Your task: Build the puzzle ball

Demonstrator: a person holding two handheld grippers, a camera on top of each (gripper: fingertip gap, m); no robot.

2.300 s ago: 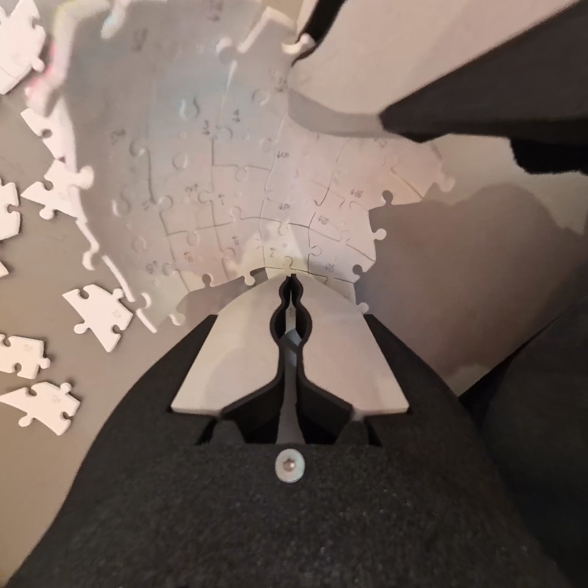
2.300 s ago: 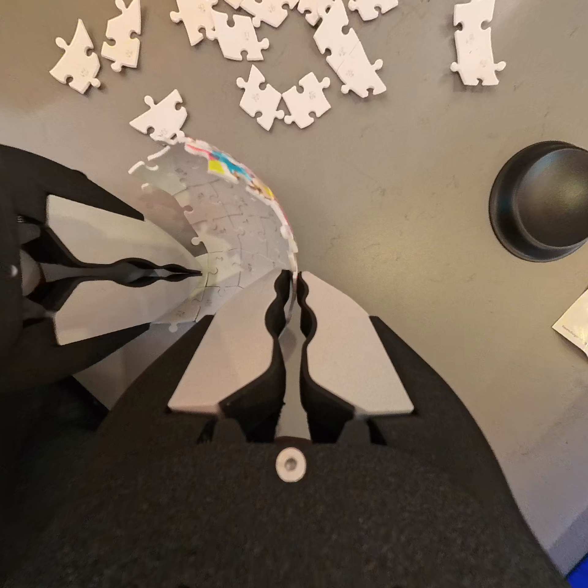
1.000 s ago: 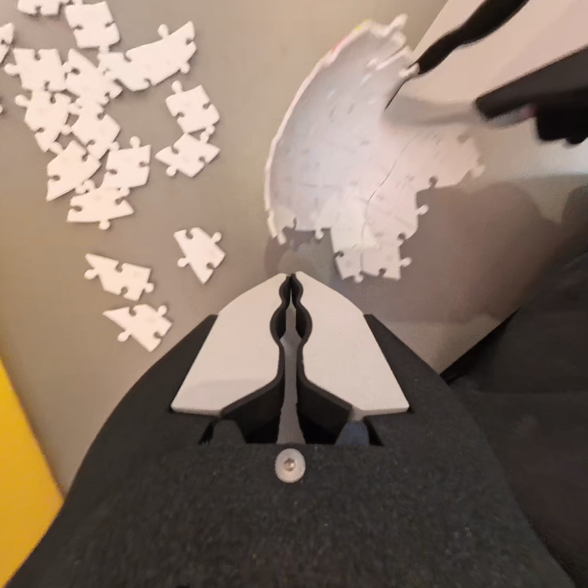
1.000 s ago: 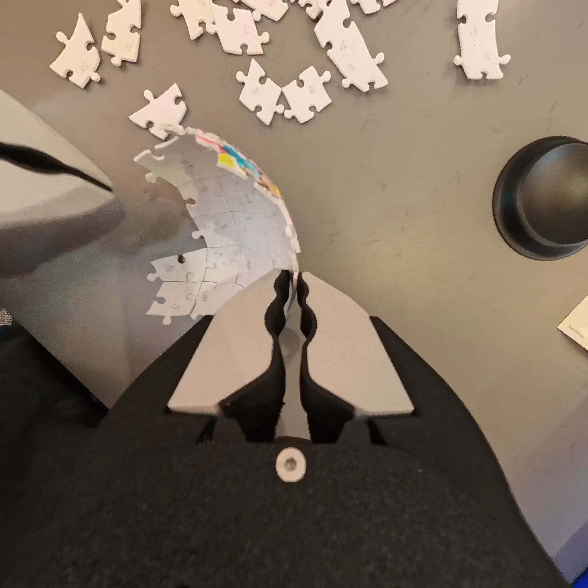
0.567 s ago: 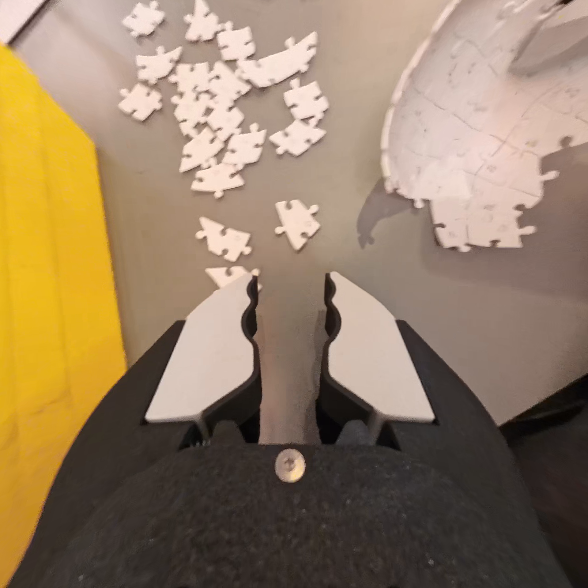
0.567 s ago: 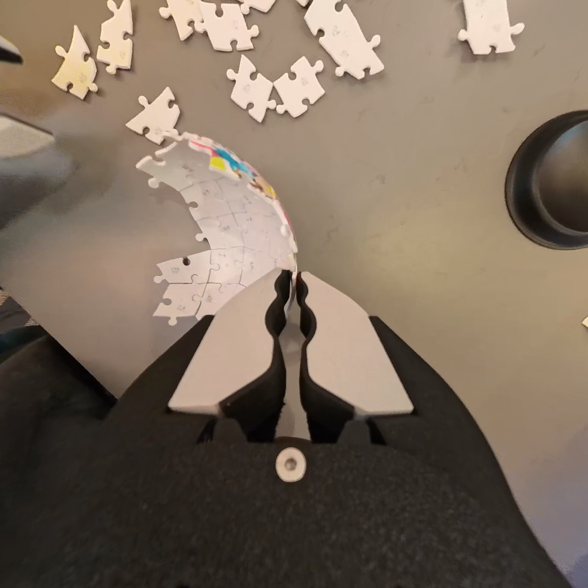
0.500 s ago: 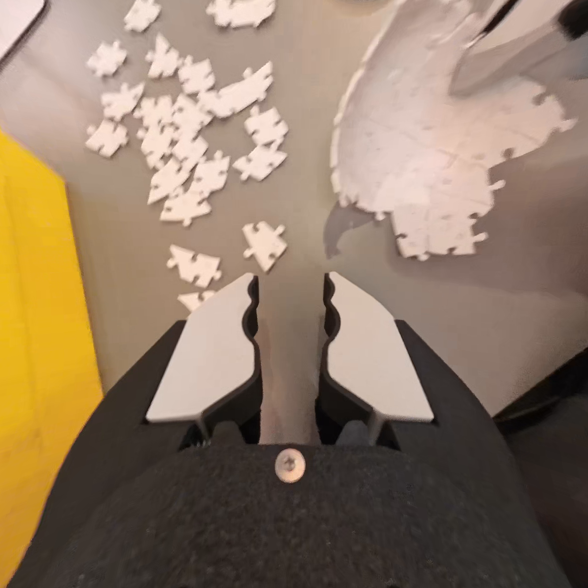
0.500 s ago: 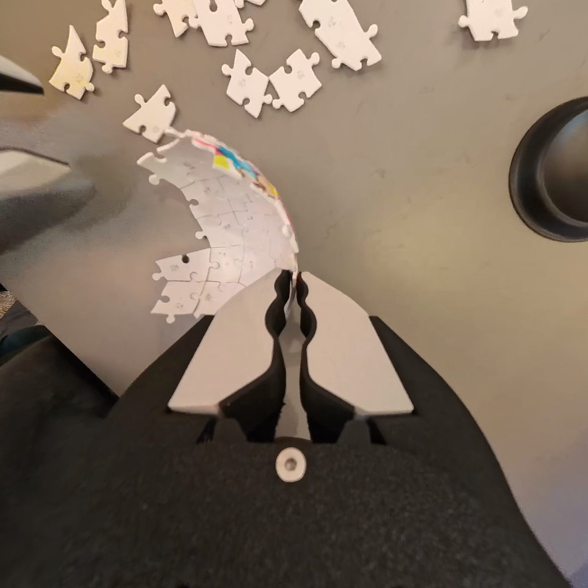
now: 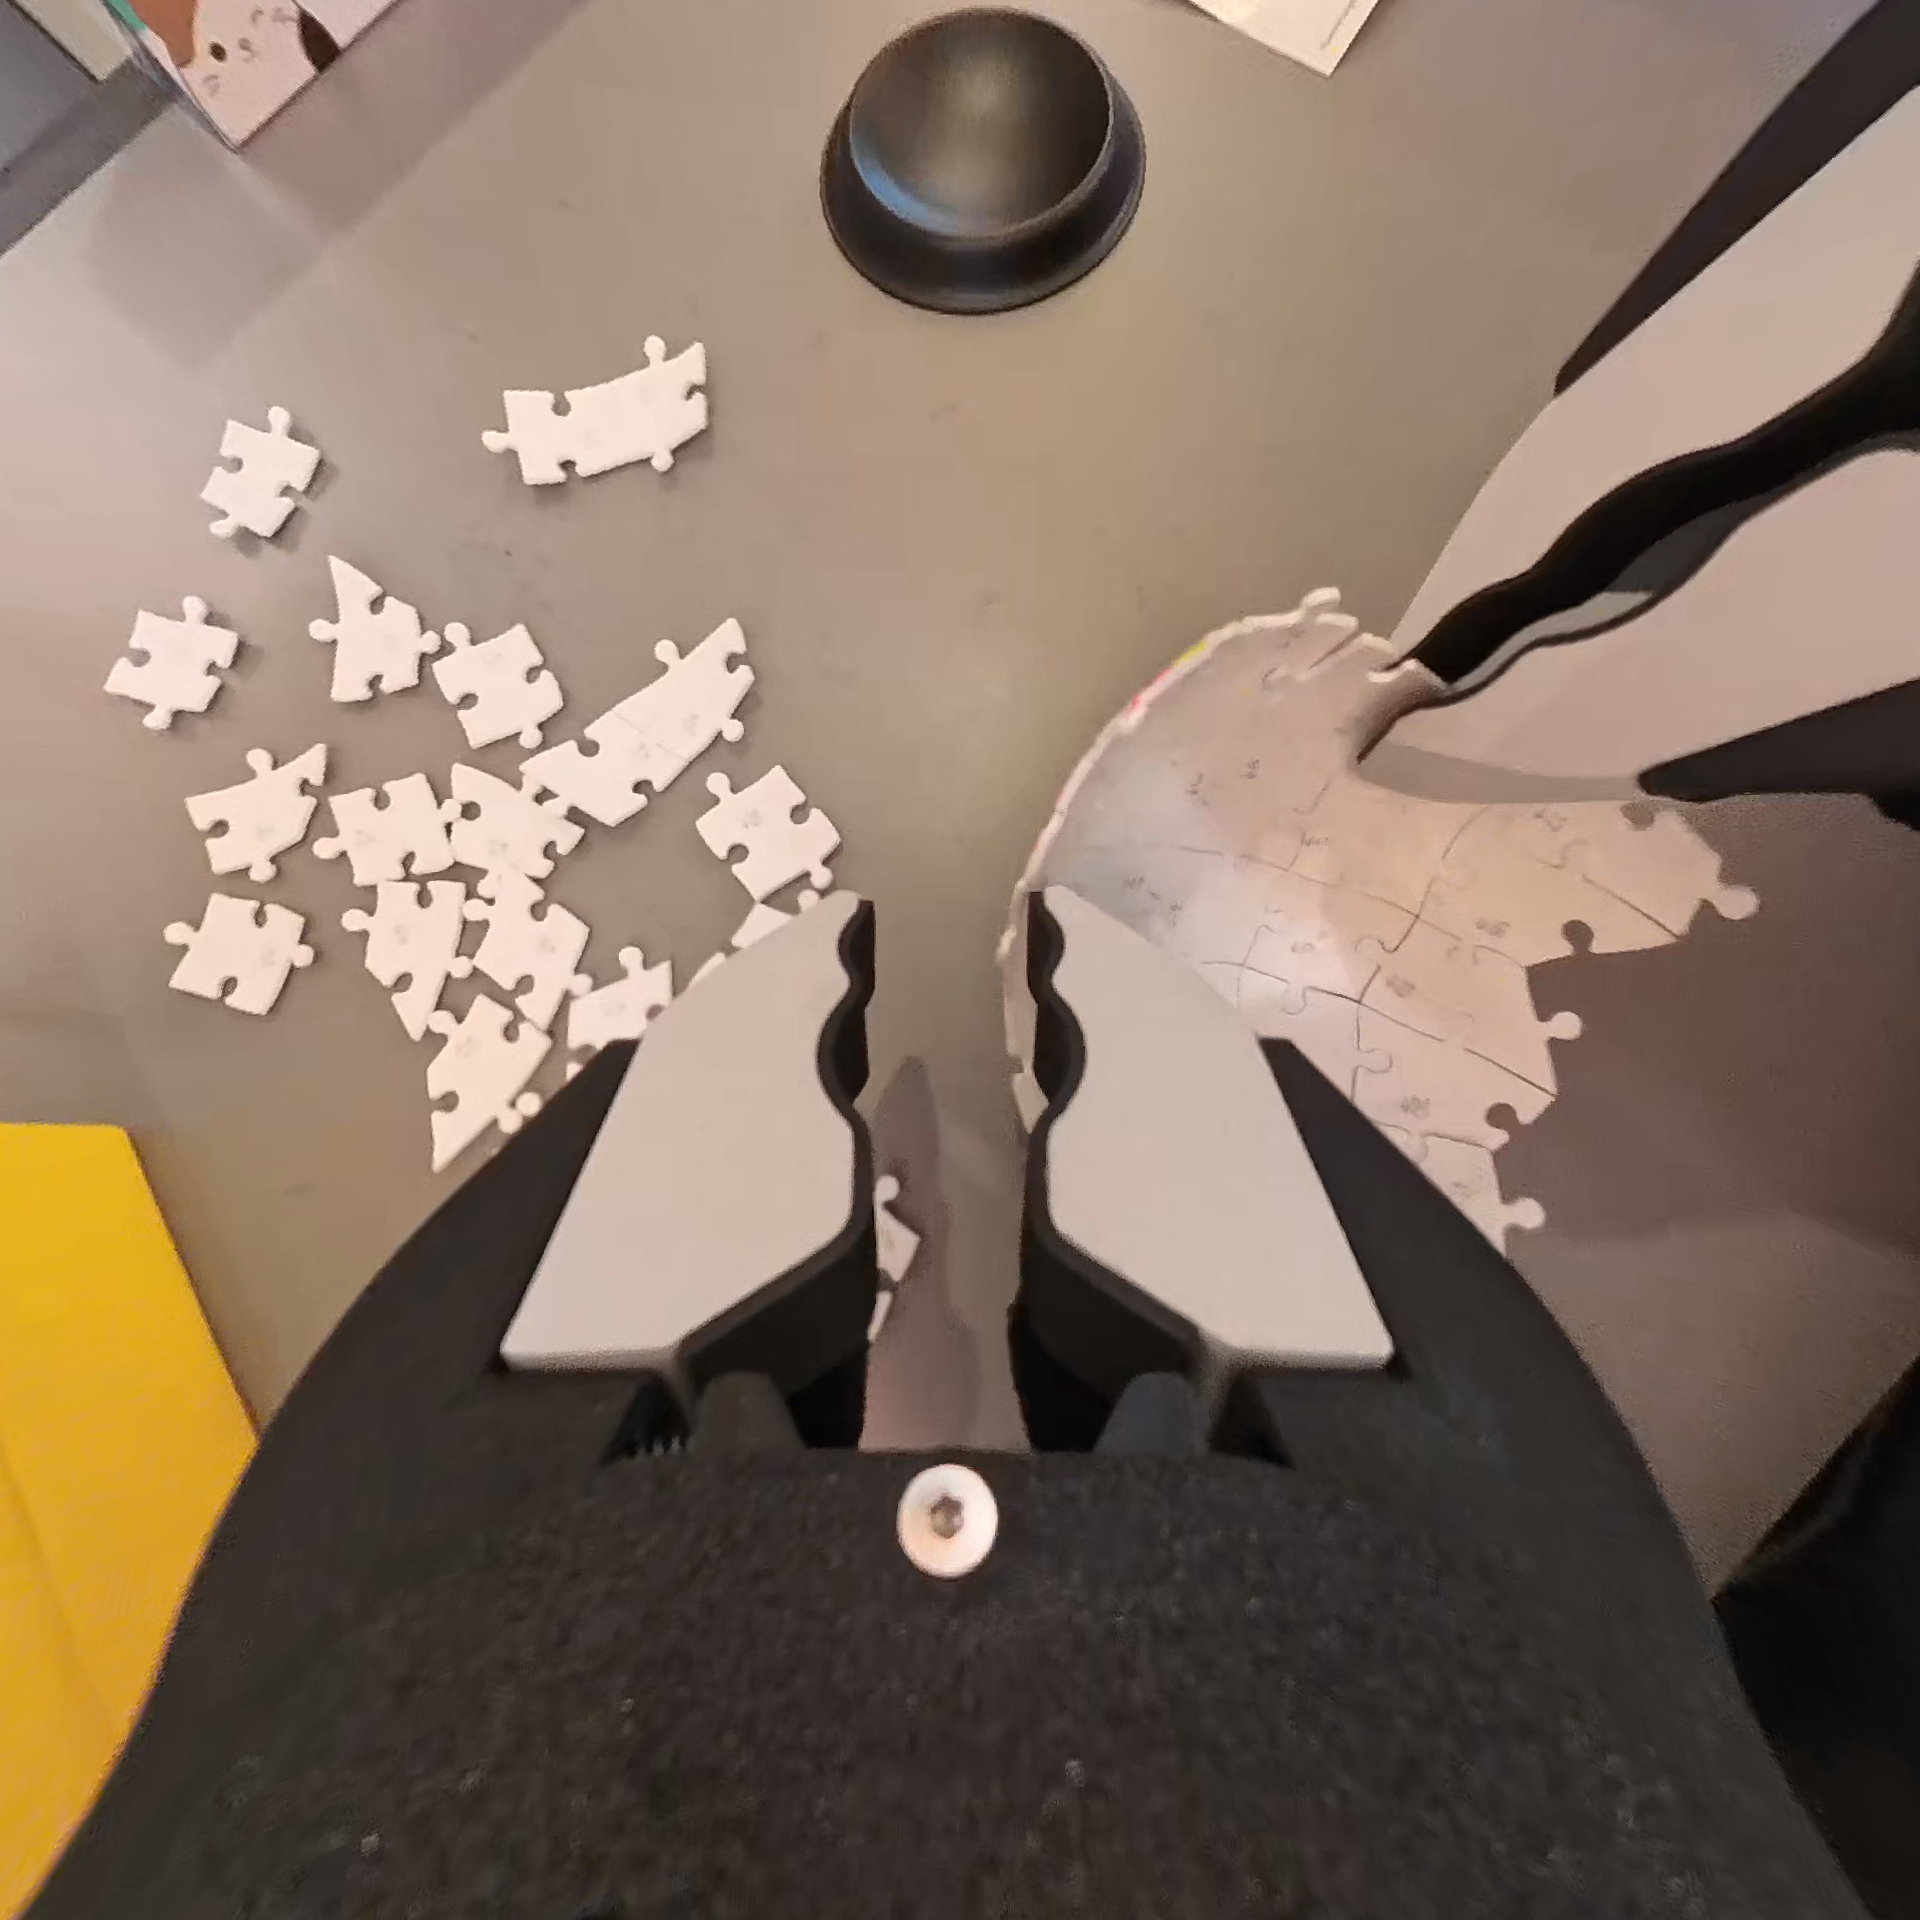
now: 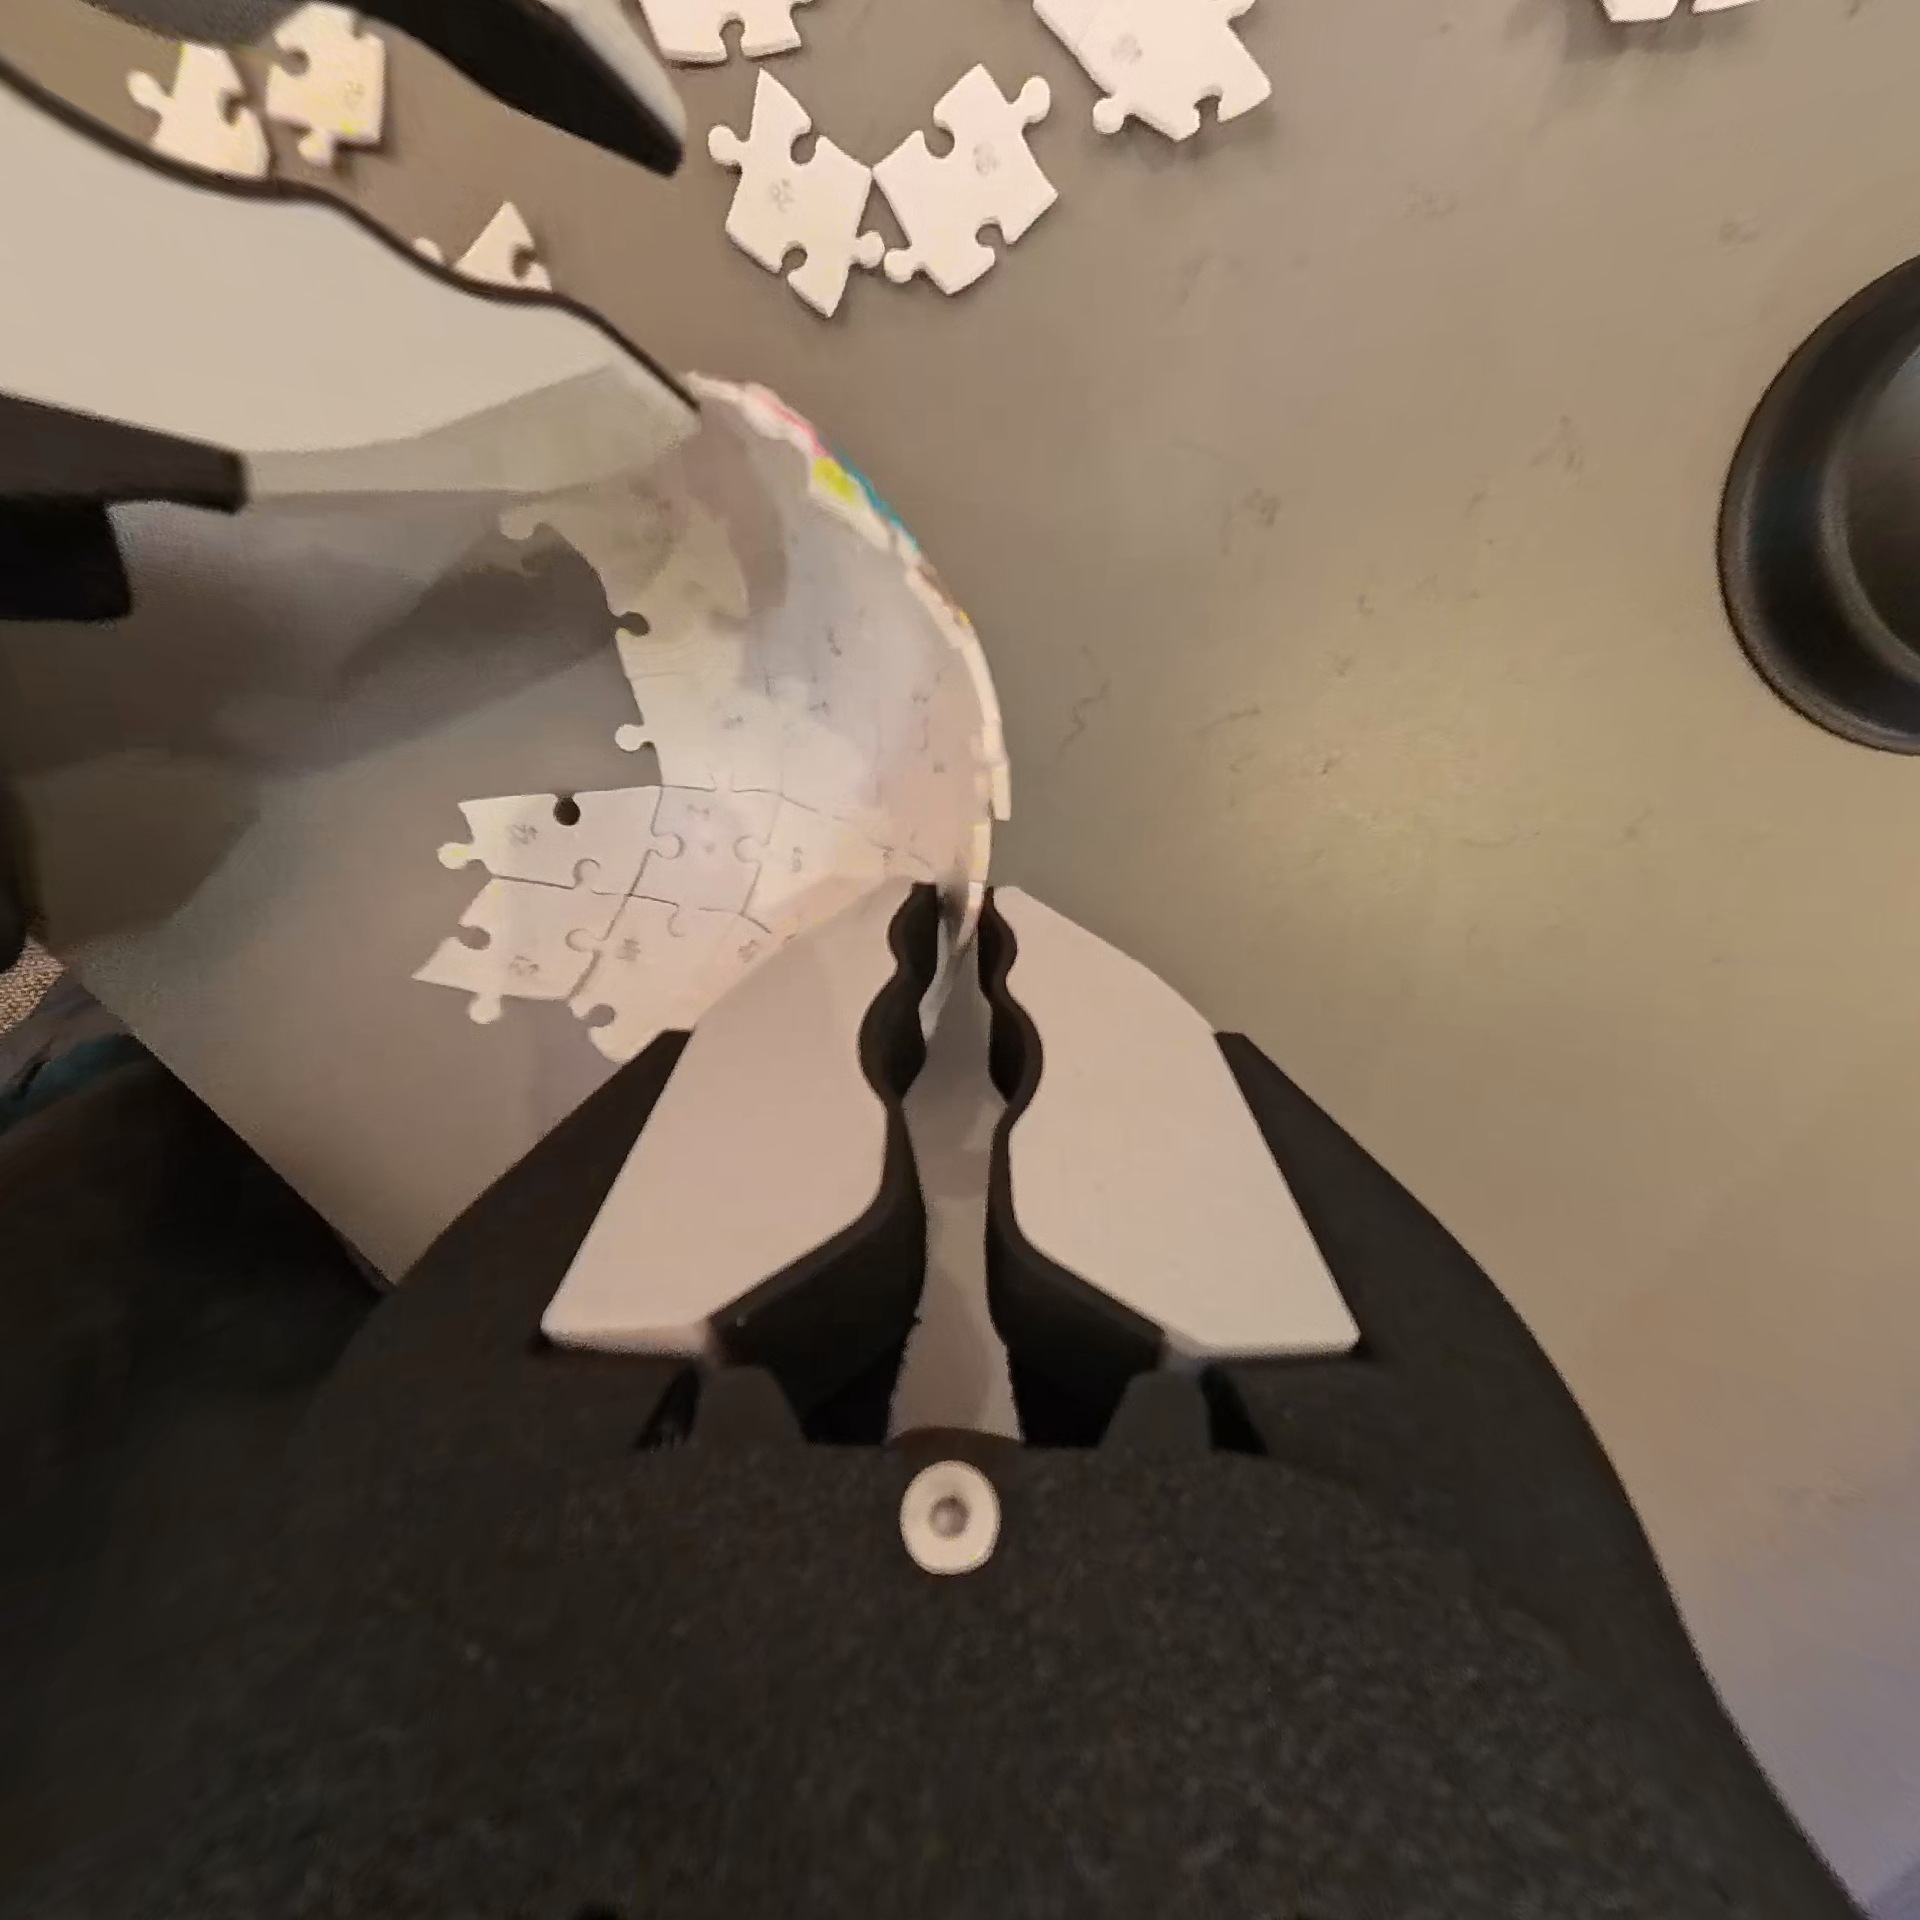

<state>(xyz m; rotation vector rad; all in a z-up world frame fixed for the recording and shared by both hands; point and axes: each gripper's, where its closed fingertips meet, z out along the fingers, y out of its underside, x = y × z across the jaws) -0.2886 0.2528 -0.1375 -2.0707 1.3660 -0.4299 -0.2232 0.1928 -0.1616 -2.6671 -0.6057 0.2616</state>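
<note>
The left gripper (image 9: 948, 914) hovers with its jaws spread apart, nothing between them. The right gripper (image 10: 954, 902) is clamped nearly closed.

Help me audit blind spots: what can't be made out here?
Left wrist view: some loose pieces lie hidden under the left tongs.
Right wrist view: the shell hides its printed outer face; only a coloured sliver shows.
Right wrist view: the black stand is cut by the right edge.
</note>
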